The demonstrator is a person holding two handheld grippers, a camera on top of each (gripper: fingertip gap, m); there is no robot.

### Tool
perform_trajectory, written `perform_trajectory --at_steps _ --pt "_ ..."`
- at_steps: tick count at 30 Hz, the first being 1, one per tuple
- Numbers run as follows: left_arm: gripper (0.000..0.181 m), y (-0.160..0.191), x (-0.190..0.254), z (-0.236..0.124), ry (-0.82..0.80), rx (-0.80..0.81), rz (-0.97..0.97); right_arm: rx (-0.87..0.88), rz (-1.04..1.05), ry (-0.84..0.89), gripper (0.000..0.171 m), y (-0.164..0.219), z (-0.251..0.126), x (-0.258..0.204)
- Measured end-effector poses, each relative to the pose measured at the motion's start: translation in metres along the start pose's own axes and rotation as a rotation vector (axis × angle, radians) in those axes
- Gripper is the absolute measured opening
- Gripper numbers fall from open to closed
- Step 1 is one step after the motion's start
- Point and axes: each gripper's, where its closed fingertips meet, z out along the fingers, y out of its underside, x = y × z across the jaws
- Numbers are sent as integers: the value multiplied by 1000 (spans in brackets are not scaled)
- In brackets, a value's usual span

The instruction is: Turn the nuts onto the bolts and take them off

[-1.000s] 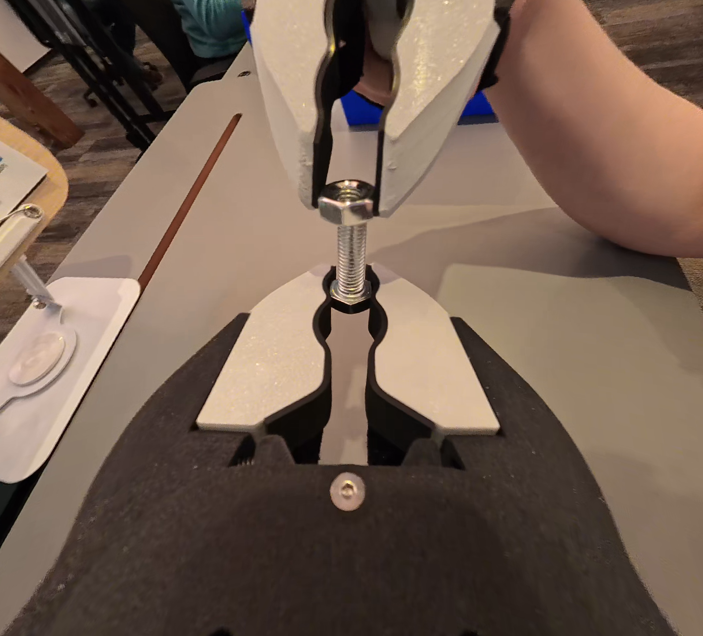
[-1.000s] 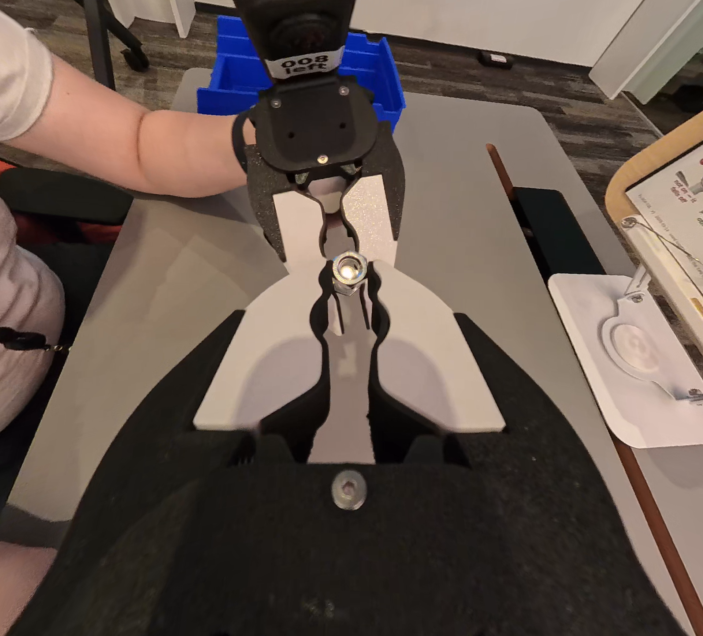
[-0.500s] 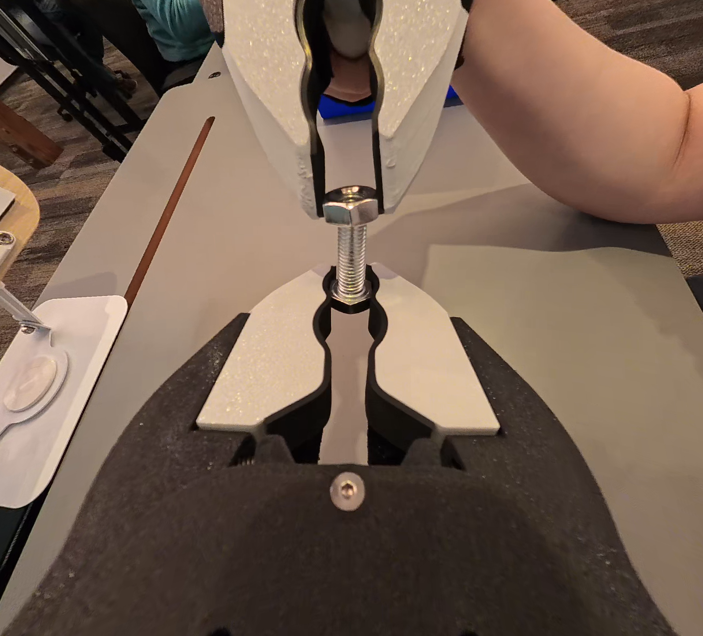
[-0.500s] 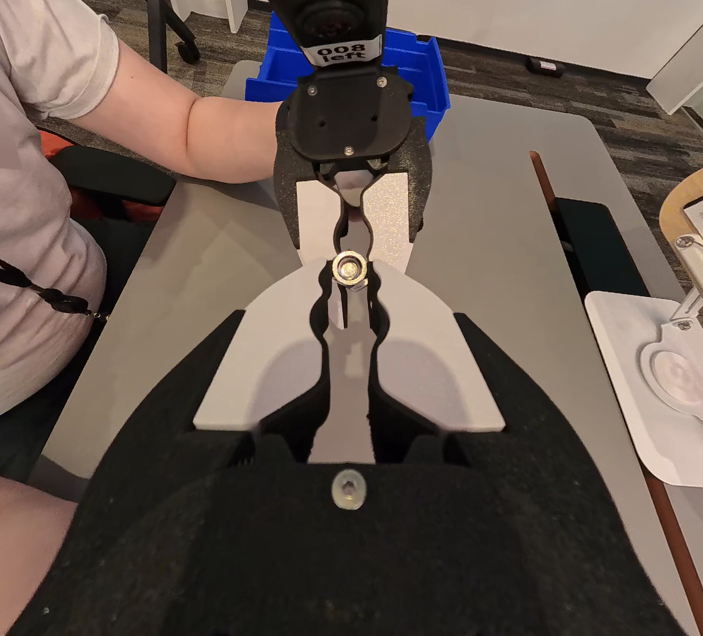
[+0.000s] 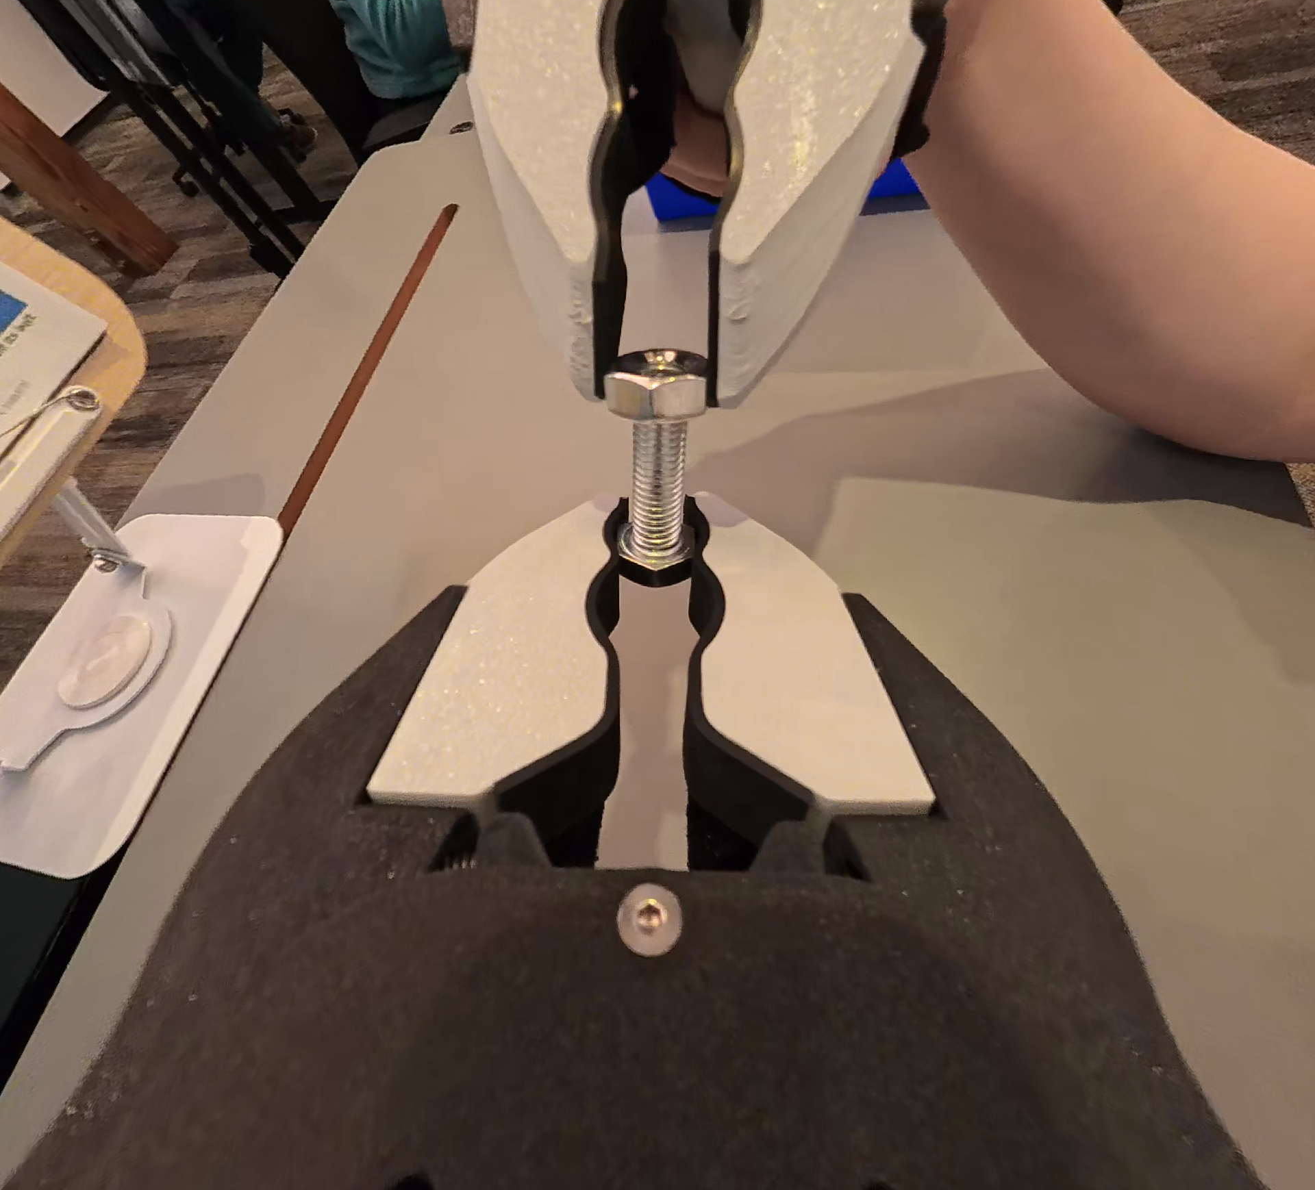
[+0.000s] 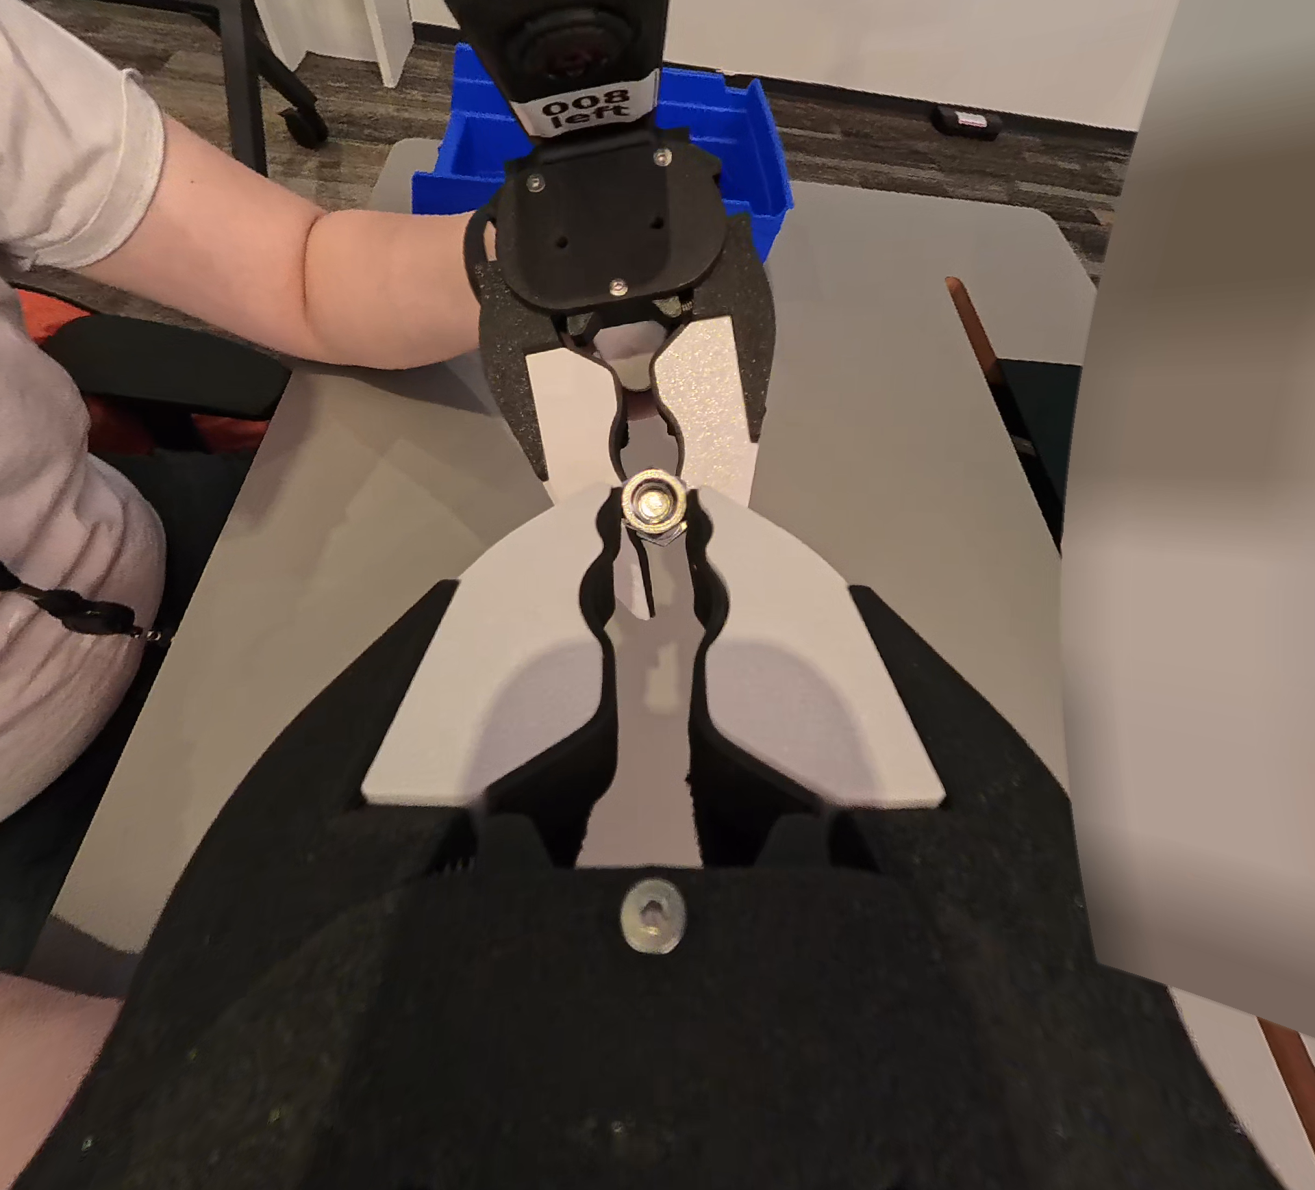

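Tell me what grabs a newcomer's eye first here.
A shiny silver bolt stands upright at the centre, above the grey table, bridging two white-fingered tools. The left tool clamps its lower end, while the right tool reaches in from above, shut on the nut at the bolt's top. In the right wrist view, a bright blue bin sits at the table's far edge.
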Motion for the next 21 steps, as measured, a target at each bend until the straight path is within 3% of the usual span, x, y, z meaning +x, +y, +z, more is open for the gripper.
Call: perform_trajectory --at_steps 9,21 --pt "14 0 -23 -8 -129 -16 -93 42 121 92 17 -9 5 20" --pt "14 4 -49 -18 -370 -92 -80 65 269 197 17 -16 11 37"
